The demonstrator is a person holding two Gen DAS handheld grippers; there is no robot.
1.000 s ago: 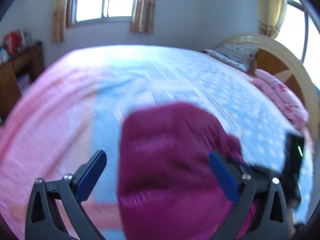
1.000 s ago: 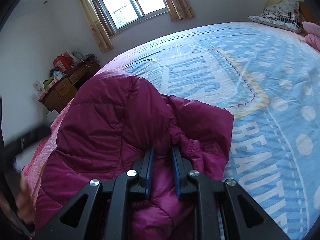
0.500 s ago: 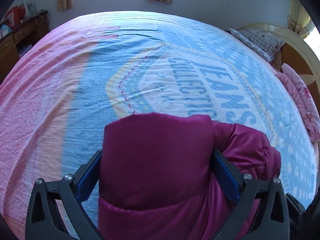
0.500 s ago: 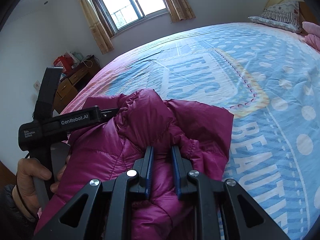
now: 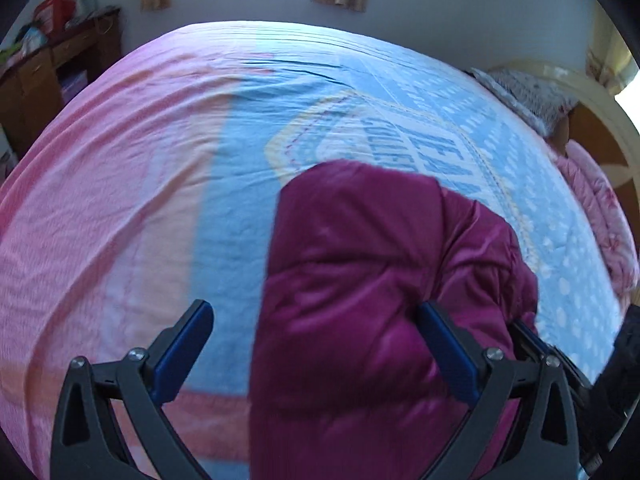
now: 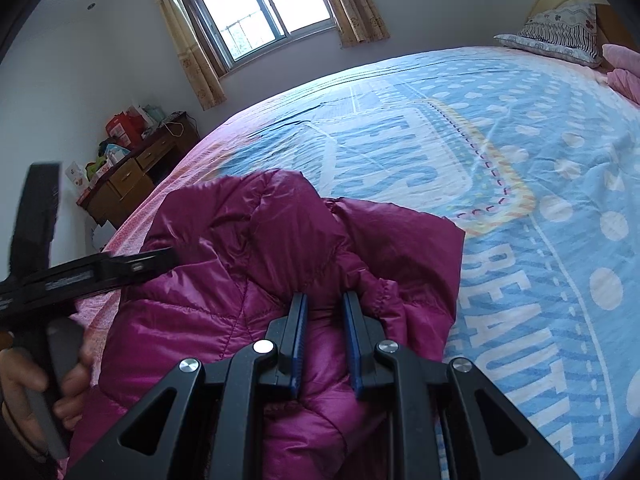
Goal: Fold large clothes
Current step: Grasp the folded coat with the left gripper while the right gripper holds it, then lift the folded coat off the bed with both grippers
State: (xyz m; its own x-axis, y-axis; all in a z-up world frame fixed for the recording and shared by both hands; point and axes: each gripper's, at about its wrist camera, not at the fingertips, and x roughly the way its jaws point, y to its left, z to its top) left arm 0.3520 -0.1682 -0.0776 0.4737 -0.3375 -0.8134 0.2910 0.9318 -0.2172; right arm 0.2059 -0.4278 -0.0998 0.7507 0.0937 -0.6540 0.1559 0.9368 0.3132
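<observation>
A magenta puffer jacket (image 6: 256, 264) lies bunched on the bed (image 6: 520, 152) near its front edge. My right gripper (image 6: 325, 300) is shut on a fold of the jacket next to an elastic cuff. My left gripper (image 5: 316, 314) is open wide, and part of the jacket (image 5: 360, 280) bulges up between its fingers, closer to the right finger. The left gripper body also shows at the left of the right wrist view (image 6: 92, 272), held by a hand beside the jacket.
The bed sheet is blue with large lettering and a pink border (image 5: 100, 200). A wooden desk with clutter (image 6: 136, 168) stands by the wall under the window (image 6: 256, 12). A pillow (image 6: 560, 36) and a pink quilt (image 5: 596, 216) lie by the headboard.
My left gripper has drawn left and back; the jacket now fills only the right part of its span. The right gripper stays shut on the jacket.
</observation>
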